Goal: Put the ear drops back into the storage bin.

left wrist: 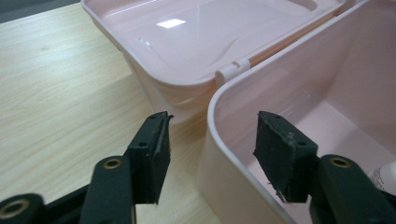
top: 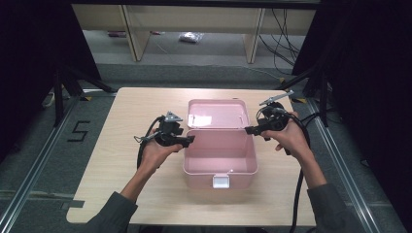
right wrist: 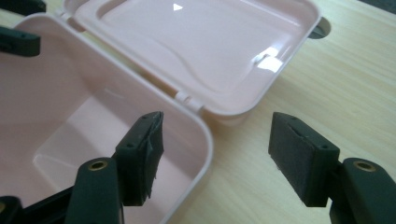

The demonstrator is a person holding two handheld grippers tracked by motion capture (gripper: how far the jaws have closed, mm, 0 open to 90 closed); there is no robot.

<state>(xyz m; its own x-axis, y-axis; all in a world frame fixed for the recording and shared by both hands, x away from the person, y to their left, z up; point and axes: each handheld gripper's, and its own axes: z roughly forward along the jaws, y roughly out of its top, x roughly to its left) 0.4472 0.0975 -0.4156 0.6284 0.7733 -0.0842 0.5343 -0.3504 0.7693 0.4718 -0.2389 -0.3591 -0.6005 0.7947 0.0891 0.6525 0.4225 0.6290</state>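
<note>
a pink box point(top: 219, 155) is seen near the middle of the table point(top: 121, 160), its lid point(top: 217, 114) swung fully back behind it. the left gripper point(left wrist: 212, 154) is placed astride the box's left wall by the rear corner, jaws spread and not yet pressing. the right gripper point(right wrist: 217, 156) is placed astride the right wall, jaws released too. for a sound hold, both walls should be pinched squarely and evenly before any lift. a pale thing at the left gripper view's lower right edge is cut off and cannot be made out.
</note>
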